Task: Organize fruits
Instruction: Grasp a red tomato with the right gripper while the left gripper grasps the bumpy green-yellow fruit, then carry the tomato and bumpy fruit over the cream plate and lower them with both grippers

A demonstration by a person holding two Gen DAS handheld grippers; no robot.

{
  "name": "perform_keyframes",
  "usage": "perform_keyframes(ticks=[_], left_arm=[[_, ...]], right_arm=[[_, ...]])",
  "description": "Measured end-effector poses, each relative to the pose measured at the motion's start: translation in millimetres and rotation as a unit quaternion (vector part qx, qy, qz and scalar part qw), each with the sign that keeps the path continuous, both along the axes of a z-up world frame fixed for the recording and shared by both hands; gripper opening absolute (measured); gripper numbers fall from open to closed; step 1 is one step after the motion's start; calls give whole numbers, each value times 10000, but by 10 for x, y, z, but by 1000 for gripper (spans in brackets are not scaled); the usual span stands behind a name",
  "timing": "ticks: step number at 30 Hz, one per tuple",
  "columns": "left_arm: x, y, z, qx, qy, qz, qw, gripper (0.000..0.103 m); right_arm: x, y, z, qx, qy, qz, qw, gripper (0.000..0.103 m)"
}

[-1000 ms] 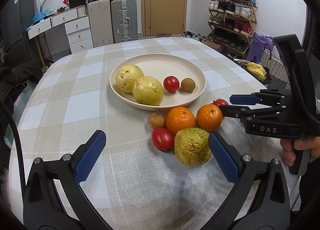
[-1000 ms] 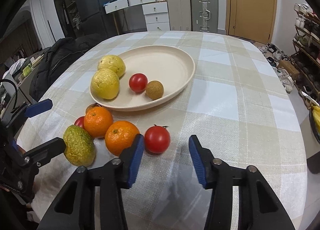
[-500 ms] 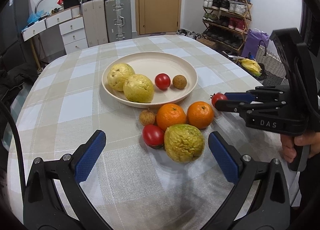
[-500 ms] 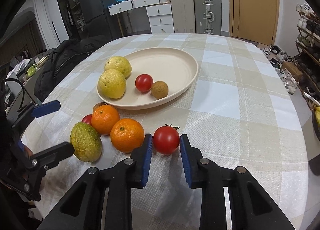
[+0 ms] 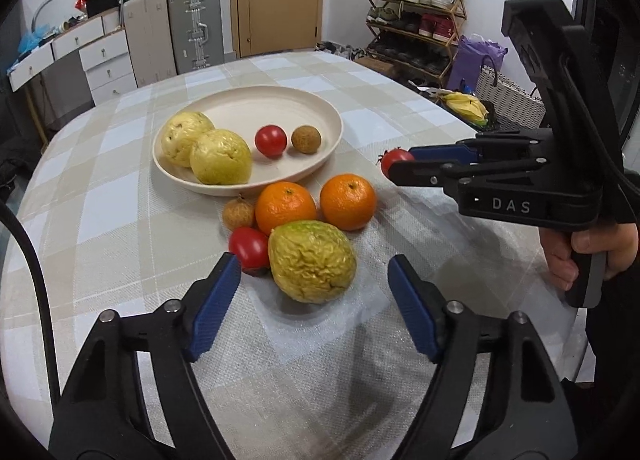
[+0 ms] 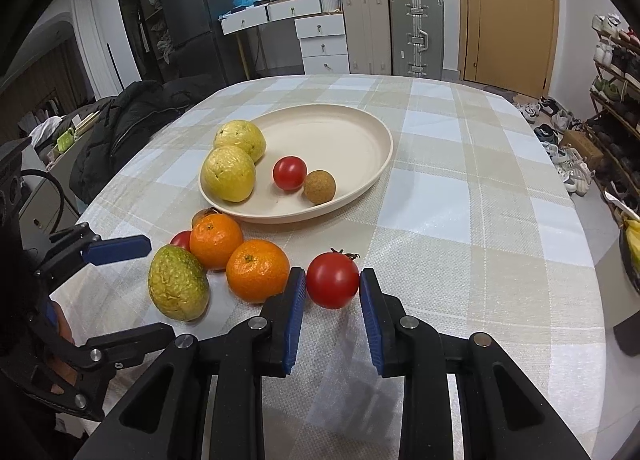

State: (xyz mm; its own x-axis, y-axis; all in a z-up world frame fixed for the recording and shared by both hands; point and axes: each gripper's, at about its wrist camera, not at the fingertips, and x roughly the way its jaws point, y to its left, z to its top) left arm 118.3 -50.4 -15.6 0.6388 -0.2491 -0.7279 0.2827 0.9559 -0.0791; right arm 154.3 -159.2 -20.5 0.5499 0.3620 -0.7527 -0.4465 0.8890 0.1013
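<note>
Orange (image 6: 257,270) crowds tomato's (image 6: 333,280) left; right clear.

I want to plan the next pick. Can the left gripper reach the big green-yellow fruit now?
Probably yes. The left gripper is open, the green-yellow fruit lies just ahead between its fingers, but a tomato touching it crowds one side.

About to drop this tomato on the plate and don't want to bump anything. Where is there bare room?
The plate is bare along its far and right side, beyond the red tomato and the brown longan. Its left side is crowded by two yellow guavas. Near the front rim, the oranges cluster on the cloth.
</note>
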Motion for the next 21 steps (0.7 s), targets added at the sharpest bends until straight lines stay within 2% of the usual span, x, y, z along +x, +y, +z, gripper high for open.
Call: perform_keyframes(ticks=[1, 7, 12, 14, 16, 21], left_arm=[[7, -5, -16, -36, 58, -40, 10000, 66], [80, -8, -103, -250, 267, 41, 9993, 66], [110, -33, -105, -333, 251, 47, 9991, 62], [117, -47, -102, -310, 257, 113, 9991, 58], [127, -57, -105, -250, 247, 207, 9992, 45], [119, -61, -107, -248, 204, 170, 9993, 45]], right_arm=[[-1, 4, -4, -14, 1, 4, 10000, 28], [0, -2, -8, -23, 6, 6, 10000, 28], [-9, -32, 28, 15, -43, -17, 10000, 28], [-12, -47, 48, 36, -61, -34, 10000, 28], [-16, -58, 71, 55, -89, -40, 9999, 28], [-19, -61, 92, 74, -111, -46, 9999, 28]])
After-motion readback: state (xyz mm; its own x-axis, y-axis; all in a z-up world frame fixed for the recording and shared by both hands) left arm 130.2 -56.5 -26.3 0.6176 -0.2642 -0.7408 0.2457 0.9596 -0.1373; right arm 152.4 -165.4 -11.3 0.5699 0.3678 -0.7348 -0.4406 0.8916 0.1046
